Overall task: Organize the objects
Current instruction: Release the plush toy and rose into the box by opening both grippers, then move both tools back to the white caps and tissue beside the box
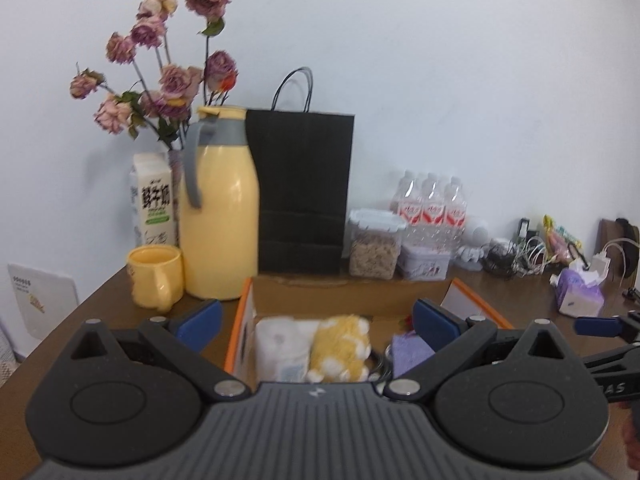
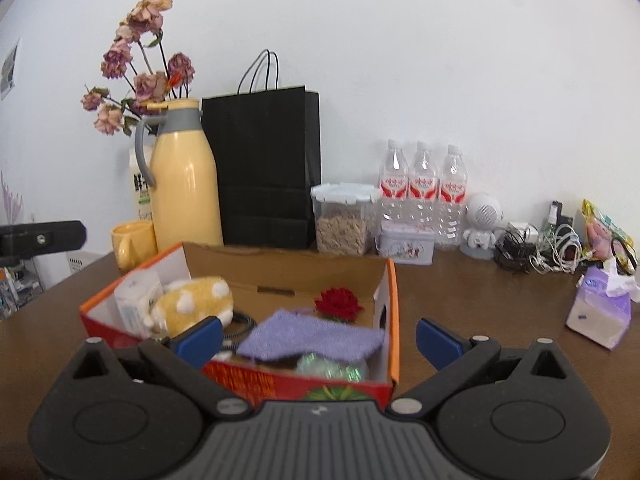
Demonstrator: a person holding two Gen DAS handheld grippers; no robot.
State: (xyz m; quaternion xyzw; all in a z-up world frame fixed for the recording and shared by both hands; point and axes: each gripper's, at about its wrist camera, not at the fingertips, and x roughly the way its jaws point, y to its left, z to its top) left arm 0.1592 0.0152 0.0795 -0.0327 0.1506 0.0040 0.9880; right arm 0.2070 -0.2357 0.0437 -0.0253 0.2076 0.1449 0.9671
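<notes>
Both pairs of blue-padded fingers are spreading wide and holding nothing: the left gripper [image 1: 318, 322] is hovering just short of the open cardboard box [image 1: 240, 320], and the right gripper [image 2: 318, 342] is hanging at that box's near front wall. Lying inside the box, just beyond the fingers, are a yellow plush toy [image 2: 192, 306], a white tissue pack [image 2: 134, 304], a purple cloth [image 2: 312, 338] and a red flower [image 2: 338, 304]. Farther past the fingertips, a yellow thermos [image 1: 218, 208], a yellow mug [image 1: 156, 276] and a black paper bag [image 1: 304, 188] are standing against the wall.
</notes>
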